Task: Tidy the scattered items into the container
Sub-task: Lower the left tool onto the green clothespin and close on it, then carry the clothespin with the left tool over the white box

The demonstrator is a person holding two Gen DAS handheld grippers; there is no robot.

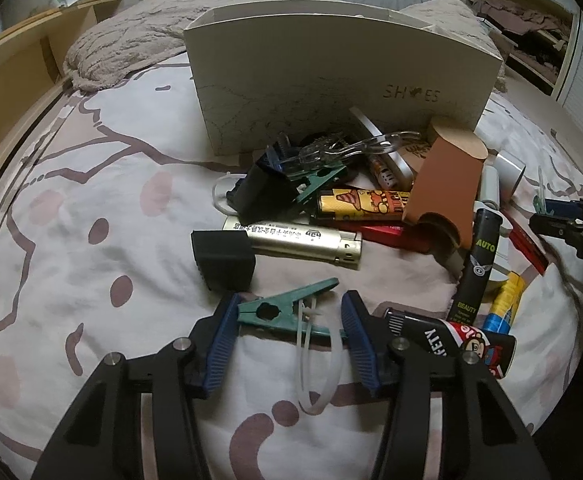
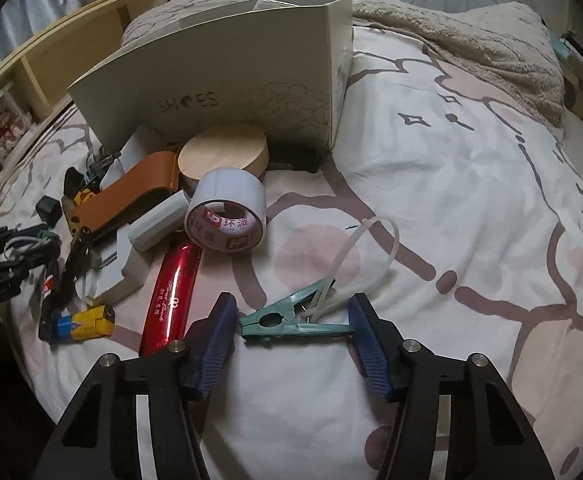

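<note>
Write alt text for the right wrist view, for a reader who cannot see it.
The right gripper is open around a green clip with a white zip tie looped through it, lying on a pink-patterned bedsheet. Beyond lie a tape roll, a red case and the cream shoe box.

Green clip point(image 1: 287, 304), gold lighter point(image 1: 303, 242), red case point(image 2: 169, 292), cream box point(image 1: 343, 76), pink-patterned white sheet point(image 2: 471, 208)
</note>
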